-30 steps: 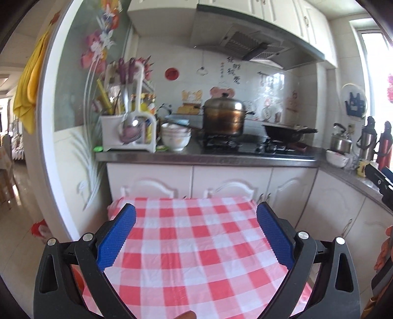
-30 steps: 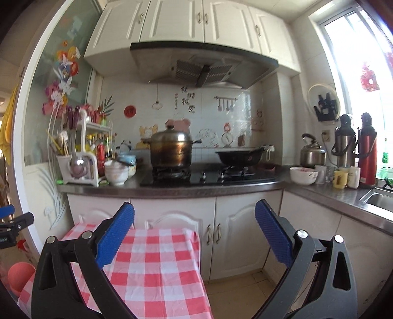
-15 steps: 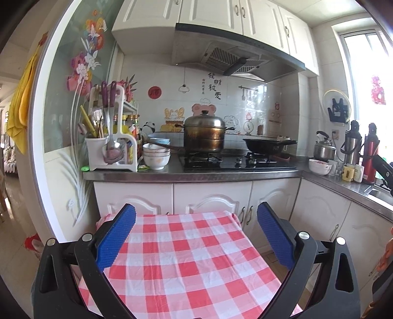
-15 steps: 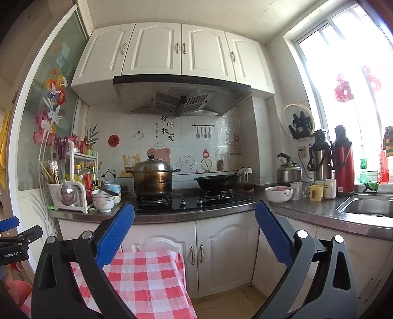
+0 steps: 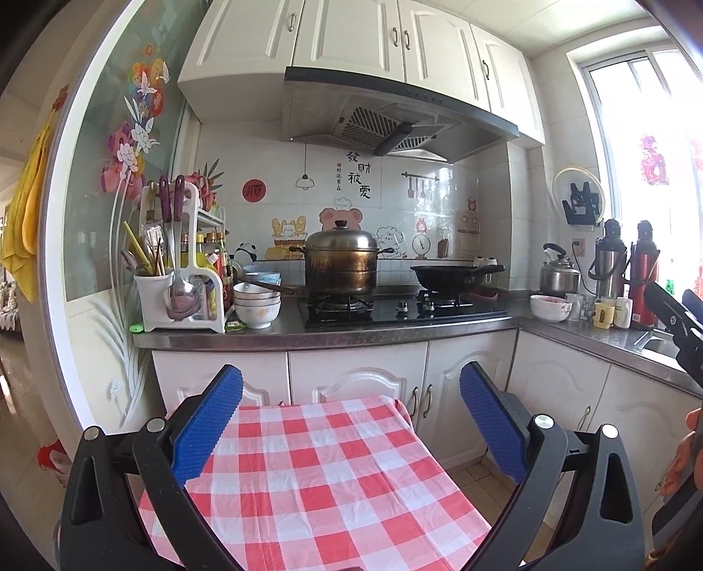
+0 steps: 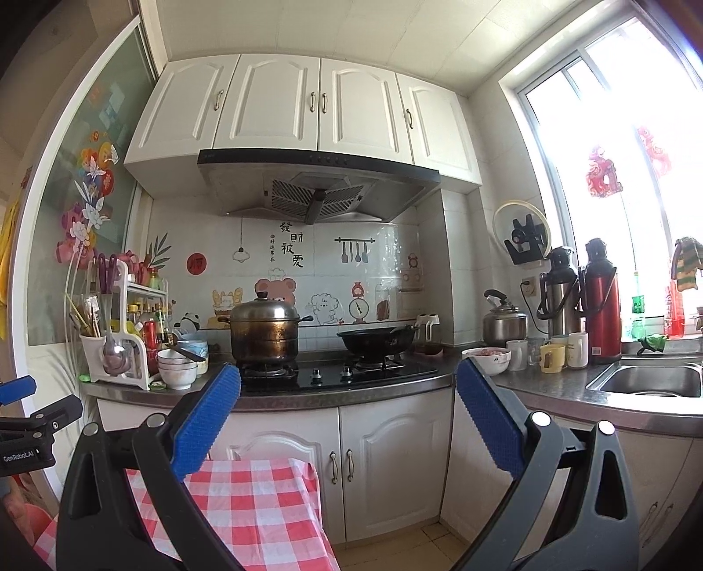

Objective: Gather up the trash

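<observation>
Tilting up from the table, both cameras now take in far more of the kitchen than a second ago: the left view has swung from looking down on the red-and-white checked tablecloth to facing the grey stone counter and the white wall cupboards. The left gripper has its blue ribbed pads spread wide with nothing between them, and the right gripper is equally splayed and empty. No trash shows on the cloth; the only likely scraps are a small green wrapper beside the stacked white bowls on the counter, well apart from both tools. This lift reads as a scan for targets, so collecting has probably not begun.
</observation>
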A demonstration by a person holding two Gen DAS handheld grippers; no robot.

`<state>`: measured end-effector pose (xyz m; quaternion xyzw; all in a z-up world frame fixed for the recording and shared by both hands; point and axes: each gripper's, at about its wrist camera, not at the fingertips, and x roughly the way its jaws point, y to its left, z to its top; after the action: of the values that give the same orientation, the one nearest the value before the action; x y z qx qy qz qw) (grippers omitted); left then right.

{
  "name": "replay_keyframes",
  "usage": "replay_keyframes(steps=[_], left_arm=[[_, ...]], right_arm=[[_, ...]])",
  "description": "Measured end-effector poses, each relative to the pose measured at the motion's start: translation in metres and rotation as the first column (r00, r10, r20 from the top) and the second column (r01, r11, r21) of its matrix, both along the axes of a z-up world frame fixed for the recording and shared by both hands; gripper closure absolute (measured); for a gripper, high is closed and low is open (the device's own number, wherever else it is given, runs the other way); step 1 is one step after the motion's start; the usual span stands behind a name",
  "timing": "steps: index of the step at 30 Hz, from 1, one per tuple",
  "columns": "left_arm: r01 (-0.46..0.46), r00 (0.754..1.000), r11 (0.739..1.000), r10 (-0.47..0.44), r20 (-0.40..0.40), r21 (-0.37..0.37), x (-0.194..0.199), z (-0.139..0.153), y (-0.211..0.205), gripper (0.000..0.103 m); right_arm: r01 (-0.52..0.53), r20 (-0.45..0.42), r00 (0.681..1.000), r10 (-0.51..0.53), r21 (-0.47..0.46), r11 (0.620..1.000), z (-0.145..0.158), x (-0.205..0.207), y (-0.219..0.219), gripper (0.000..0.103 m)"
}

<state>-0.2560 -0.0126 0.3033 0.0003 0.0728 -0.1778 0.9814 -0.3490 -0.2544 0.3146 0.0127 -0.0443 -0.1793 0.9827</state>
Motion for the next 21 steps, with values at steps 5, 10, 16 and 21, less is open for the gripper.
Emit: replay_keyframes(steps=[5, 10, 16, 21], left_arm=[[-0.010, 1.000, 1.000, 0.010, 0.017, -0.014, -0.002, 0.001, 0.004, 0.005], [-0.018, 1.000, 1.000, 0.018, 0.012, -0.020, 0.000, -0.001, 0.006, 0.005], [-0.023, 1.000, 0.999, 0.023, 0.017, -0.022, 0.001, -0.002, 0.007, 0.005], [-0.023, 1.000, 0.999, 0.024, 0.013, -0.023, 0.003, -0.004, 0.007, 0.005]], right_arm=[[-0.003, -0.009, 1.000, 0.003, 0.001, 1.000, 0.000, 0.001, 0.001, 0.004], [-0.006, -0.020, 1.000, 0.006, 0.001, 1.000, -0.001, 0.005, 0.001, 0.004], [-0.006, -0.023, 1.000, 0.006, -0.001, 1.000, -0.002, 0.006, 0.002, 0.004], [-0.010, -0.035, 0.999, 0.010, -0.003, 1.000, -0.005, 0.011, 0.002, 0.004]])
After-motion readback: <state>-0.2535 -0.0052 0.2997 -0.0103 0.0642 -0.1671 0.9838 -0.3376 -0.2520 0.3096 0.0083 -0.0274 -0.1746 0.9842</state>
